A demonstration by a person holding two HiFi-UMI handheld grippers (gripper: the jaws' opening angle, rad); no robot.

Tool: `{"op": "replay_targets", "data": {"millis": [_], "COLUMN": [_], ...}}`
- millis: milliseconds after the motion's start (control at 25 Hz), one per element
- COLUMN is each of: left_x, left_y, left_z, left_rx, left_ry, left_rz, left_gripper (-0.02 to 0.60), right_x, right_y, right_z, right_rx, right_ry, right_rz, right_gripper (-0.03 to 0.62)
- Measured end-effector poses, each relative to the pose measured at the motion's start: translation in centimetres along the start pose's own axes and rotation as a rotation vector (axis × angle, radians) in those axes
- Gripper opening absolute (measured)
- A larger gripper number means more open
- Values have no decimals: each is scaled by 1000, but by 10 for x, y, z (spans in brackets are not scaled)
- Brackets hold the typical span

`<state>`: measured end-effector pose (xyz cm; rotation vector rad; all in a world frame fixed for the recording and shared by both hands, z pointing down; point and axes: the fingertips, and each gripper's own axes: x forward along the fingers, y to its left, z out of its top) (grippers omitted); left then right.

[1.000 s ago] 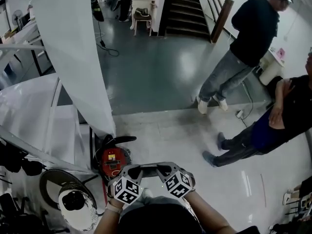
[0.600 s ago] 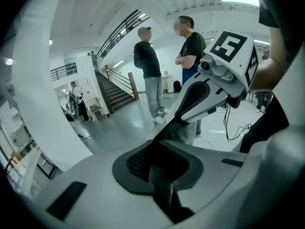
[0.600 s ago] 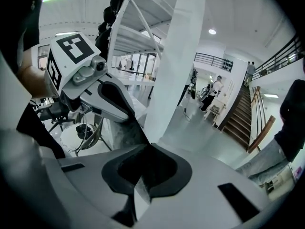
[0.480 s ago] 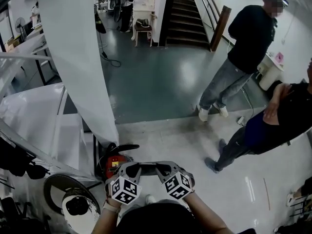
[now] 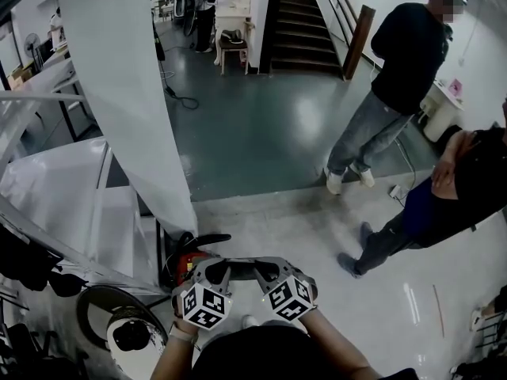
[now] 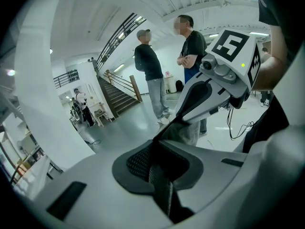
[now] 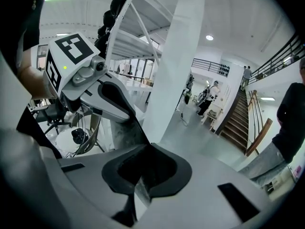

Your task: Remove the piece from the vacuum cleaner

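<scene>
A red vacuum cleaner [image 5: 183,264] with a black handle stands on the floor beside a white column, half hidden behind my left gripper. Both grippers are held close to my body at the bottom of the head view, tips pointing toward each other. My left gripper [image 5: 224,275] is shut with nothing between its jaws, and the left gripper view shows its dark pads [image 6: 159,171] pressed together. My right gripper [image 5: 261,272] is also shut and holds nothing. Each gripper view shows the other gripper just ahead: the right gripper [image 6: 209,94], the left gripper [image 7: 102,97]. Neither touches the vacuum cleaner.
A wide white column [image 5: 127,93] rises at the left. A round white device on a stand [image 5: 127,335] sits at the bottom left. One person stands [image 5: 396,77] and another leans [image 5: 451,196] at the right. Stairs [image 5: 301,22] lie beyond a darker floor.
The grippers have sunk slightly in the head view, still side by side and shut. The vacuum cleaner is more hidden behind the left gripper. The people at the right shifted a little.
</scene>
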<state>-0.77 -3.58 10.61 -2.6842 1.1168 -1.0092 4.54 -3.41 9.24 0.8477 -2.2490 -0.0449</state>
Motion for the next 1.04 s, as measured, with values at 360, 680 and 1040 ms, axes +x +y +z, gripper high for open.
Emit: {"op": "replay_targets", "data": {"millis": [360,680,1040], "left_x": [0,2,2], "left_y": [8,8,8], "left_z": [-1,0,-4], "left_rx": [-5,-4,-12], "left_ry": [5,5,9], "left_rz": [10,4,4], "left_gripper": [41,41,41], "right_x": [6,5,8], "right_y": [0,-2,1], "right_z": [5,4,3], "right_rx": [-7,-8,-11], "right_ry": [-5,-2,-1], "right_rz": [0,-5,2], "right_gripper": [41,41,41]}}
